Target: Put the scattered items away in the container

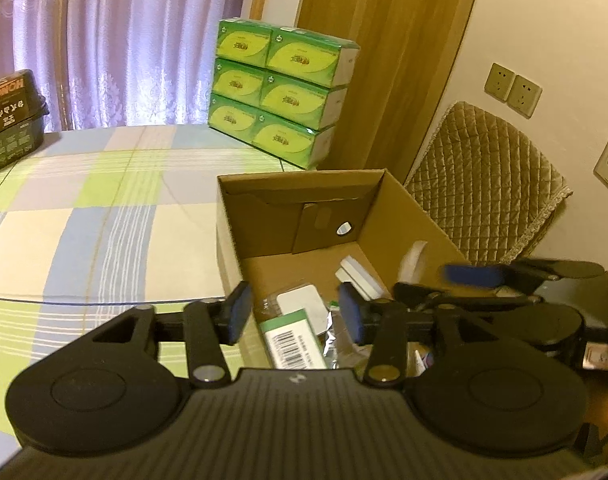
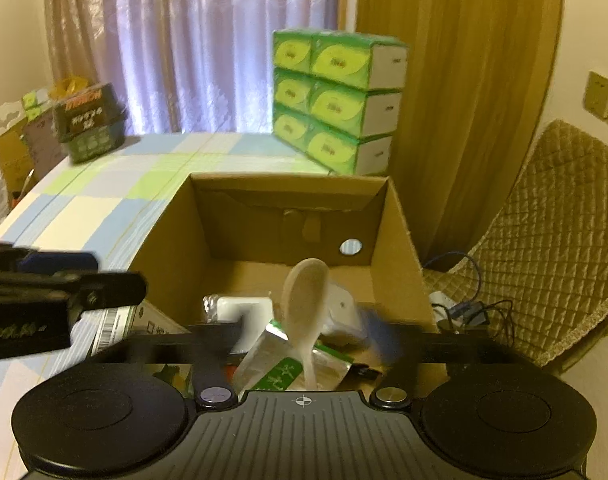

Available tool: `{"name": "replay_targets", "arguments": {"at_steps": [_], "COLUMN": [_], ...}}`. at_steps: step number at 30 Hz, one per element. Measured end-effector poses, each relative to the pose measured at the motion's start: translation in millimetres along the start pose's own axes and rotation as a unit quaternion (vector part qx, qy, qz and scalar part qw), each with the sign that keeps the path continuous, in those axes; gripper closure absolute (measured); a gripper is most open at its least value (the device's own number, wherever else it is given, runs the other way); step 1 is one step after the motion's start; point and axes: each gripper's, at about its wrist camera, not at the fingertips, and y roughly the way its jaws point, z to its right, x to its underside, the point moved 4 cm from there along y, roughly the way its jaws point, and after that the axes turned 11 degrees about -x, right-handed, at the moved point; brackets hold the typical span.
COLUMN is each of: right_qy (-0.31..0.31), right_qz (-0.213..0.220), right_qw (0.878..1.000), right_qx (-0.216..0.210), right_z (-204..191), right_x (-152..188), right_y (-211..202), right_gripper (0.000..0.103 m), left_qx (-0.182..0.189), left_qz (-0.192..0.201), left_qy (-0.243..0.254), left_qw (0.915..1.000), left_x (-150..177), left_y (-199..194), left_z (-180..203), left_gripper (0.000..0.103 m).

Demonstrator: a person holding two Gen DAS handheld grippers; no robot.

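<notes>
Both grippers hover over the open cardboard box [image 2: 400,240], which stands at the edge of the checked tablecloth [image 1: 83,216]. The step in hand appears to be a drop-off: a pale spoon [image 2: 306,292] stands bowl-up over the box contents between the motion-blurred fingers of the right gripper [image 2: 316,332], which look spread well apart and not touching it; whether the spoon is falling or resting on the foil packets [image 2: 263,352] cannot be told. The left gripper [image 1: 295,312] holds its 2 blue pads wide apart with nothing between them, above a barcoded green packet [image 1: 295,344] and white items in the box. The next move probably calls for lifting clear and searching for leftovers. Only the right wrist view shows the spoon and cables [image 2: 472,308] beside the box; only the left wrist view shows the wall sockets [image 1: 512,88] sharply. A stack of green tissue packs [image 1: 279,88] stands behind.
</notes>
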Motion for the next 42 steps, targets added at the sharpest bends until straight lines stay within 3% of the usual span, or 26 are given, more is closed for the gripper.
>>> {"name": "replay_targets", "arguments": {"at_steps": [5, 10, 13, 20, 28, 30, 31, 32, 42], "right_qy": [-0.003, 0.013, 0.015, 0.016, 0.058, 0.064, 0.063, 0.06, 0.067], "right_qz": [0.0, 0.002, 0.003, 0.0, 0.0, -0.001, -0.002, 0.0, -0.001], "right_qw": [1.0, 1.0, 1.0, 1.0, 0.998, 0.998, 0.998, 0.998, 0.997], "right_qx": [0.0, 0.002, 0.007, 0.014, 0.019, 0.021, 0.022, 0.025, 0.041], "right_z": [-6, -10, -17, -42, -71, -80, -84, -88, -105], "right_x": [1, 3, 5, 9, 23, 29, 33, 37, 68], "right_y": [-6, -17, -28, -60, -101, -109, -114, -119, -148], "right_gripper": [0.018, 0.017, 0.017, 0.017, 0.017, 0.012, 0.002, 0.0, 0.0], "left_qx": [-0.016, -0.029, -0.025, -0.009, -0.023, -0.025, -0.025, -0.027, -0.031], "left_qz": [0.015, 0.024, 0.02, 0.008, 0.009, 0.007, 0.004, 0.002, -0.025], "left_qy": [0.008, 0.005, -0.003, -0.024, -0.042, -0.037, -0.034, -0.03, -0.004], "left_qw": [0.9997, 0.9993, 0.9995, 0.9996, 0.9988, 0.999, 0.9991, 0.9992, 0.9992], "left_x": [5, 7, 11, 20, 37, 45, 48, 52, 87], "left_y": [-18, -37, -49, -77, -115, -123, -127, -130, -148], "left_z": [-15, -30, -37, -50, -56, -54, -53, -52, -46], "left_gripper": [0.033, 0.008, 0.002, 0.002, 0.001, 0.001, 0.001, 0.002, 0.002]}}
